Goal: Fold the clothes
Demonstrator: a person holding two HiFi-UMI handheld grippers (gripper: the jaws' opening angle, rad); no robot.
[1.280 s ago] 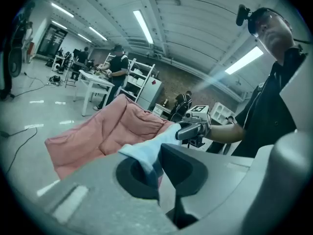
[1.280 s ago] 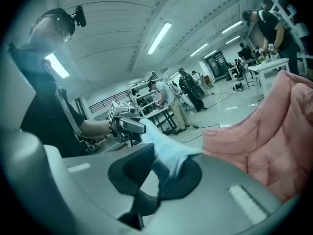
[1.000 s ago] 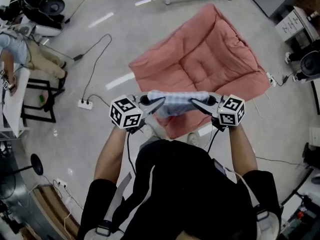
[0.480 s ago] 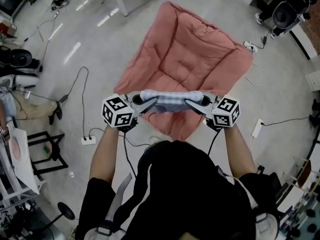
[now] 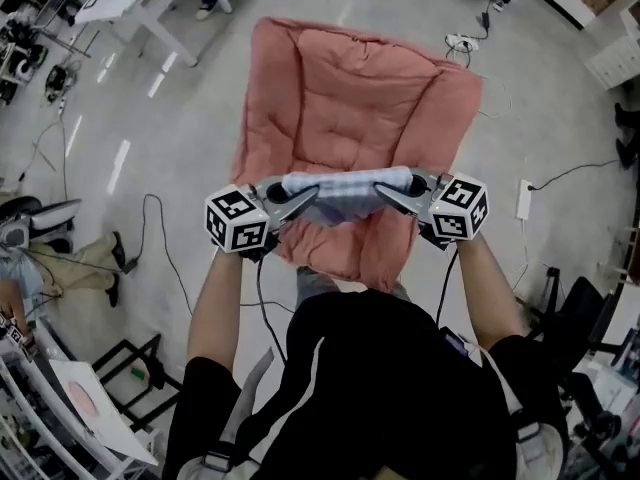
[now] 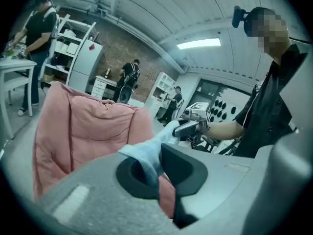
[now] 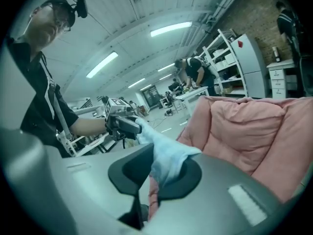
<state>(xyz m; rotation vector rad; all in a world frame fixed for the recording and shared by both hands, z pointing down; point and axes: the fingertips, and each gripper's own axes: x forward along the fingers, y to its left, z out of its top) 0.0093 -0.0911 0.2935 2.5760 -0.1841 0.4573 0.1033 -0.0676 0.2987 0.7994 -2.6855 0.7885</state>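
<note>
The light blue garment (image 5: 345,190), soft cloth bunched into a thick, wrinkled roll, is stretched level between the two tongs in front of the person's chest, above the near edge of a pink quilted pad (image 5: 350,88) spread on the floor (image 5: 190,158). The left tongs (image 5: 303,202) are clamped on one end of it, the fabric pinched between dark, rounded pads. The right tongs (image 5: 392,197) are clamped on the other end in the same way. The pad is puffy and roughly square, stitched into panels inside a raised border. Each of the tongs carries a white cube (image 5: 238,221) printed with black square markers. The floor is smooth, glossy grey.
</note>
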